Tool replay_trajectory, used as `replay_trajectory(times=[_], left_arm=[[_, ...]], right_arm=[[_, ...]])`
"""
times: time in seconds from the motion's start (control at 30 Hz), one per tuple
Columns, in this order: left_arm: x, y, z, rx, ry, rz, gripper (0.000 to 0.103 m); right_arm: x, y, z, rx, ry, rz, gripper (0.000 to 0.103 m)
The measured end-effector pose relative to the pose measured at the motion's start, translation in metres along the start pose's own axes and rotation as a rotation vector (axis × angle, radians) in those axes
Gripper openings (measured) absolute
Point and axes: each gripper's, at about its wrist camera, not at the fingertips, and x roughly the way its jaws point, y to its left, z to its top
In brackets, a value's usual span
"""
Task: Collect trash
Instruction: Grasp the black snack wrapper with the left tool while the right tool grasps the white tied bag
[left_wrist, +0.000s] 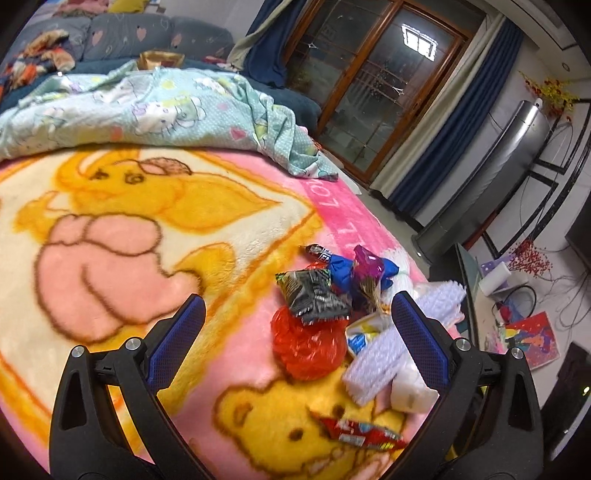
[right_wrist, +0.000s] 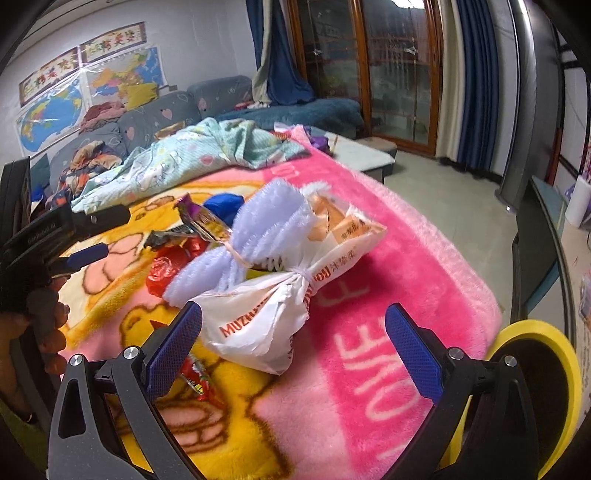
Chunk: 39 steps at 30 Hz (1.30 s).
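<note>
A heap of trash lies on a pink and yellow cartoon blanket (left_wrist: 92, 229). In the left wrist view I see a red plastic bag (left_wrist: 308, 343), a black snack packet (left_wrist: 314, 295), a purple wrapper (left_wrist: 367, 266), blue wrappers (left_wrist: 341, 273), white foam netting (left_wrist: 373, 365) and a red wrapper (left_wrist: 360, 432). My left gripper (left_wrist: 297, 314) hangs open just above the red bag. In the right wrist view a knotted white bag (right_wrist: 266, 317) and foam netting (right_wrist: 258, 236) lie ahead of my open right gripper (right_wrist: 293, 321), with nothing between its fingers. The left gripper (right_wrist: 74, 236) shows at the left.
A crumpled teal quilt (left_wrist: 147, 107) covers the far end of the bed. A yellow-rimmed bin (right_wrist: 535, 391) stands beside the bed at the lower right. A sofa (right_wrist: 155, 122) with clothes lies behind. A low table (left_wrist: 491, 314) with clutter stands off the bed's right edge.
</note>
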Motion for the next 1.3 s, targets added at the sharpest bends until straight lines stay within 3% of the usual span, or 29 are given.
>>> replay_trajectory(times=[0.27, 0.37, 0.53, 0.7, 0.93, 1.3], left_arm=[[0.030, 0.009, 0.008, -0.067, 0.062, -0.073, 0.085], [0.041, 0.011, 0.007, -0.100, 0.097, -0.116, 0.080], [0.053, 0.017, 0.003, -0.162, 0.132, -0.161, 0.063], [0.054, 0.019, -0.001, -0.179, 0.137, -0.176, 0.035], [0.038, 0.020, 0.001, -0.158, 0.096, -0.162, 0.028], [0.003, 0.010, -0.001, -0.073, 0.025, -0.149, 0.025]], right_arm=[[0.026, -0.008, 0.000, 0.057, 0.081, 0.039, 0.070], [0.033, -0.015, -0.004, 0.092, 0.122, 0.073, 0.055], [0.028, -0.019, -0.006, 0.110, 0.136, 0.141, 0.036], [0.021, -0.019, -0.008, 0.110, 0.140, 0.152, 0.033], [0.013, -0.021, -0.008, 0.093, 0.132, 0.143, 0.031], [-0.010, -0.029, -0.006, 0.081, 0.112, 0.124, 0.030]])
